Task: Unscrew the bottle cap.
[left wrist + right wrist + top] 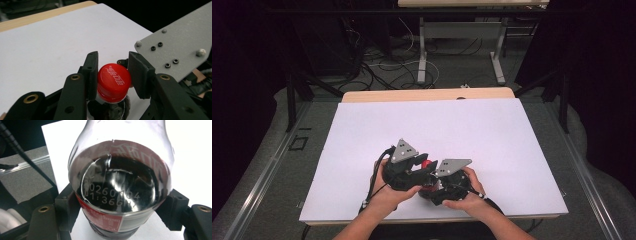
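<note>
Unscrewing the red cap (114, 82) from a cola bottle (120, 192) held low over the white worktop (492, 135).
Right gripper (120, 212) clamps the bottle's body; left gripper (113, 75) is clamped on the cap above it. Next, I judge: twist the cap while the bottle stays braced.

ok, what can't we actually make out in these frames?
- Bottle: in the high view the tools and hands hide its body; just the red cap peeks out.
- Bottle base: cut off by the right gripper view's bottom edge.
- Bottle below the cap: hidden by the left tool in the left gripper view.
</note>
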The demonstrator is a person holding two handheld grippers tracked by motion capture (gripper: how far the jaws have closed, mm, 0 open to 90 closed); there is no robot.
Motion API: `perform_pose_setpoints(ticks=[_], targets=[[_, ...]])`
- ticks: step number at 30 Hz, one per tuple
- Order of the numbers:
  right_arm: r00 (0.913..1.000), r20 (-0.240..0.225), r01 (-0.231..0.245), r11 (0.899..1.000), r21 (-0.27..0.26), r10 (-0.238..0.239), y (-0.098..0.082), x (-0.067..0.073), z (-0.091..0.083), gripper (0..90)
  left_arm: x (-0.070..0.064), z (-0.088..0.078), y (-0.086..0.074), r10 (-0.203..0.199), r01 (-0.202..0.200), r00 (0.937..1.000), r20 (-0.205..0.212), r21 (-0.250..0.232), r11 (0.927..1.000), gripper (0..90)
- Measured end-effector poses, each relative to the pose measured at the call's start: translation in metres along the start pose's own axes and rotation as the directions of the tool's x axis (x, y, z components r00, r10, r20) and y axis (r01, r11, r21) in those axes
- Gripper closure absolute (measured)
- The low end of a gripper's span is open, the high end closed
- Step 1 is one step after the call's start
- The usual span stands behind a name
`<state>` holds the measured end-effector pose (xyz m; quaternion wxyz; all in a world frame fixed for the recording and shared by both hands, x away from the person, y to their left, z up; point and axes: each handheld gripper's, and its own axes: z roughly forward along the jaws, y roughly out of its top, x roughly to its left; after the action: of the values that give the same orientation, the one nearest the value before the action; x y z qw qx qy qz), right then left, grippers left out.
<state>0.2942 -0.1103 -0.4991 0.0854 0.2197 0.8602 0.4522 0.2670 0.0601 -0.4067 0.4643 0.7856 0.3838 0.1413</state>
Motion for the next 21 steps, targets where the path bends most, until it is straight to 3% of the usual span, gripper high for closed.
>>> perform_pose_setpoints(ticks=[4, 7, 10, 14, 16, 17, 21], targets=[[1.0, 0.007, -0.001, 1.0, -0.001, 0.001, -0.001, 0.0, 0.001, 28.6, -0.003, 0.001, 0.0, -0.042, 0.042, 0.9988, -0.026, 0.001, 0.9991, 61.2], [1.0, -0.002, -0.001, 1.0, 0.0, 0.001, -0.001, -0.001, 0.0, 28.6, 0.001, 0.0, 0.002, -0.03, 0.03, 0.9991, 0.029, 0.001, 0.9995, 59.0], [1.0, -0.001, 0.007, 1.0, -0.005, -0.007, 0.0, -0.001, 0.0, 28.6, 0.009, -0.002, 0.004, -0.008, 0.01, 0.9974, 0.072, -0.028, 0.9996, 46.8], [0.9999, -0.011, 0.006, 1.0, 0.001, -0.005, 0.0, -0.002, -0.001, 28.6, 0.024, -0.008, 0.008, 0.02, -0.016, 0.9885, 0.15, -0.027, 0.9995, 39.5], [0.9998, -0.02, 0.01, 1.0, 0.0, -0.01, 0.0, -0.002, -0.001, 28.6, 0.032, -0.011, 0.01, 0.056, -0.053, 0.9739, 0.22, -0.02, 0.9984, 39.0], [0.9997, -0.023, 0.01, 1.0, -0.009, -0.011, 0.0, -0.001, -0.001, 28.6, 0.036, -0.012, 0.011, 0.077, -0.076, 0.9631, 0.258, -0.015, 0.997, 38.9], [0.998, -0.06, 0.017, 1.0, -0.005, -0.017, 0.0, 0.001, -0.001, 28.6, 0.048, -0.011, 0.01, 0.134, -0.139, 0.9129, 0.385, -0.017, 0.9902, 39.4]])
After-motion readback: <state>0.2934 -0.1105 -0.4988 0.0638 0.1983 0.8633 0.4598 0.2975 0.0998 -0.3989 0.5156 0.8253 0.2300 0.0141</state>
